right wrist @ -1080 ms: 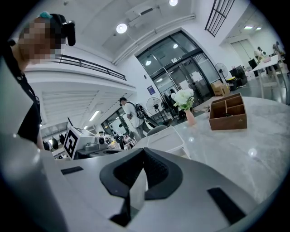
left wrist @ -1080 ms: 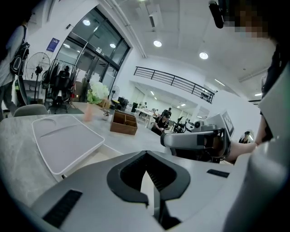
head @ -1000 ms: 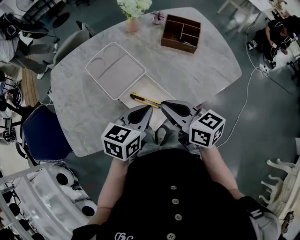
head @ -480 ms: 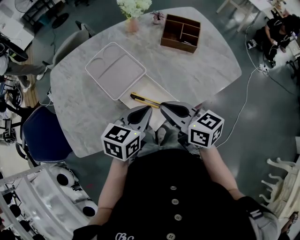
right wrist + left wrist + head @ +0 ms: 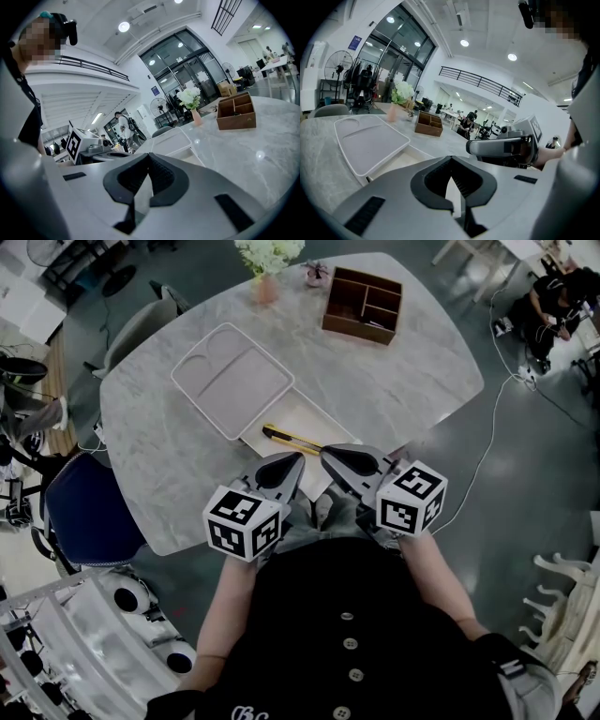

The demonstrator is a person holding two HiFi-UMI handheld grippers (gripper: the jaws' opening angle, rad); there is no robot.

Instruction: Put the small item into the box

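Note:
A yellow and black utility knife (image 5: 290, 439) lies across the shallow cream box (image 5: 302, 414) on the marble table (image 5: 412, 381). The box's white lid (image 5: 231, 379) rests beside it, overlapping its far left side. My left gripper (image 5: 296, 459) and right gripper (image 5: 327, 452) hover side by side at the table's near edge, just short of the box. Both are shut with nothing between the jaws. The left gripper view shows its closed tips (image 5: 451, 158), the lid (image 5: 370, 140) and the right gripper (image 5: 506, 147). The right gripper view shows its own closed tips (image 5: 149, 155).
A brown wooden organiser (image 5: 362, 306) and a vase of white flowers (image 5: 267, 268) stand at the table's far side. A blue chair (image 5: 84, 507) sits at the left edge. A cable (image 5: 487, 442) trails on the floor to the right.

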